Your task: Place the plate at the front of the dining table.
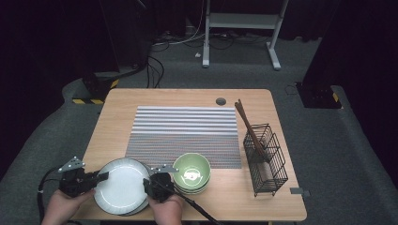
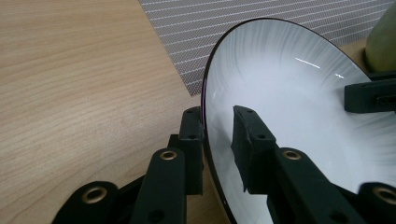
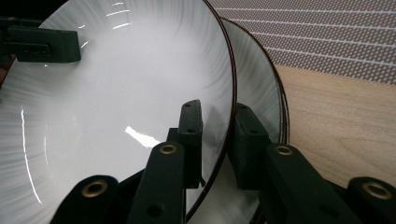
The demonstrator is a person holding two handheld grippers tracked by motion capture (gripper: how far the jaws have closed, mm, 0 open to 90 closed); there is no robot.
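Both grippers, left (image 1: 104,176) and right (image 1: 149,177), pinch opposite rims of the top plate (image 1: 123,183) at lower left: glazed, slick, breakable, so lift it level.

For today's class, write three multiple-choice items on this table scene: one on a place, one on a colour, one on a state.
1. Where does the wire basket stand?
A. right of the striped mat
B. on the mat
C. left of the white plates

2. What colour is the top bowl?
A. red
B. green
C. blue

3. How are the left tongs placed?
A. lying open on the mat
B. astride the rim of the top white plate
C. inside the basket

Key: 1 A, the basket stands at the table's right edge. 2 B, its glaze is green. 3 B, one jaw stands on either side of the rim.
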